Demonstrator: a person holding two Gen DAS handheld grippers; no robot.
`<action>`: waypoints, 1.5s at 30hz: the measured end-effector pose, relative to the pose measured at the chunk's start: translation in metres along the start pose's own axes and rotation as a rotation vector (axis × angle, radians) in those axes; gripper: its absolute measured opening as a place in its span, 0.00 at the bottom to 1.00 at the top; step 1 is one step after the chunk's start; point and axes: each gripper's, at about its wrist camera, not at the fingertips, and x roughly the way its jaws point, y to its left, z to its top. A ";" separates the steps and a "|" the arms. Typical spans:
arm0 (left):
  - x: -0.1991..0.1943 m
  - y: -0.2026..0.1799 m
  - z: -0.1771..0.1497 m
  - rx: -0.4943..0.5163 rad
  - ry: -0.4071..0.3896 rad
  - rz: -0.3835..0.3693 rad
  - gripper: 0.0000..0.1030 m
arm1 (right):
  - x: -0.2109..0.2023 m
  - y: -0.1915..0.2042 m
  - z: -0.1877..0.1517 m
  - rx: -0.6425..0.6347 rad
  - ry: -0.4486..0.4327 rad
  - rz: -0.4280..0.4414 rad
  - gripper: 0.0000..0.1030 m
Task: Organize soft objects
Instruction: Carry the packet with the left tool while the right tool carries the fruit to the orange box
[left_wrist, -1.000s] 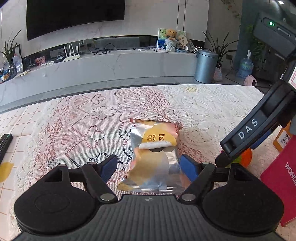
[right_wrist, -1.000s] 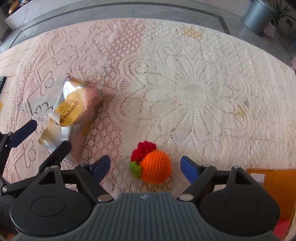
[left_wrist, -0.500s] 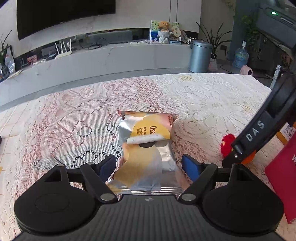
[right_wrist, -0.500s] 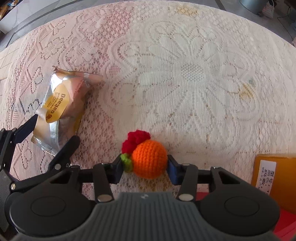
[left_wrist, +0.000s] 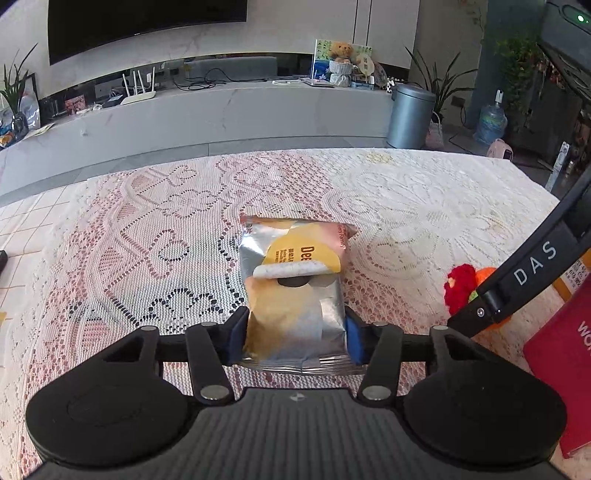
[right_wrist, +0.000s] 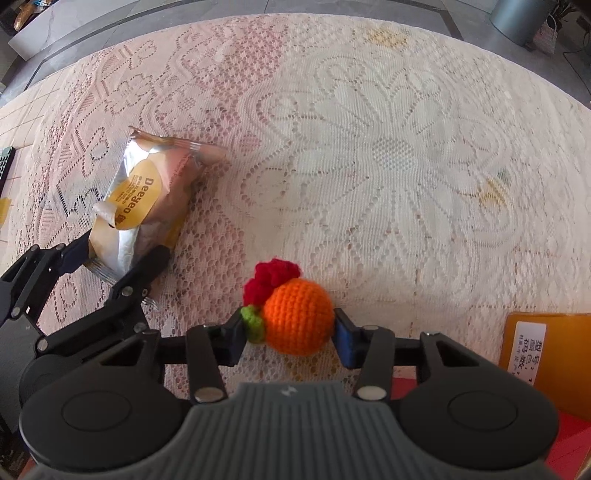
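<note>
Lace tablecloth (right_wrist: 369, 147), snack packet (left_wrist: 295, 295) between left claw (left_wrist: 293, 339)

On the lace cloth (right_wrist: 369, 129) two soft things are counted: one foil snack bag (left_wrist: 291, 295) and, to its right, one crocheted orange (right_wrist: 299, 321) topped with one red tuft. Two grippers are seen, the left gripper (left_wrist: 293, 338) and the right gripper (right_wrist: 290, 332). Right of the orange, one red box (left_wrist: 565, 376) and one yellow box (right_wrist: 546, 354) are counted. Beyond the cloth, one bin (left_wrist: 410, 110), one router (left_wrist: 138, 94) and one water jug (left_wrist: 489, 123) are counted.
</note>
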 end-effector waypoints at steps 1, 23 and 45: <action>-0.004 0.000 0.000 -0.011 -0.005 -0.006 0.56 | -0.004 -0.001 -0.001 -0.005 -0.008 0.000 0.46; -0.128 -0.004 -0.001 -0.170 -0.124 -0.072 0.55 | -0.091 0.016 -0.050 -0.081 -0.198 0.134 0.46; -0.226 -0.091 -0.021 -0.126 -0.204 -0.176 0.55 | -0.206 -0.101 -0.218 0.000 -0.497 0.149 0.46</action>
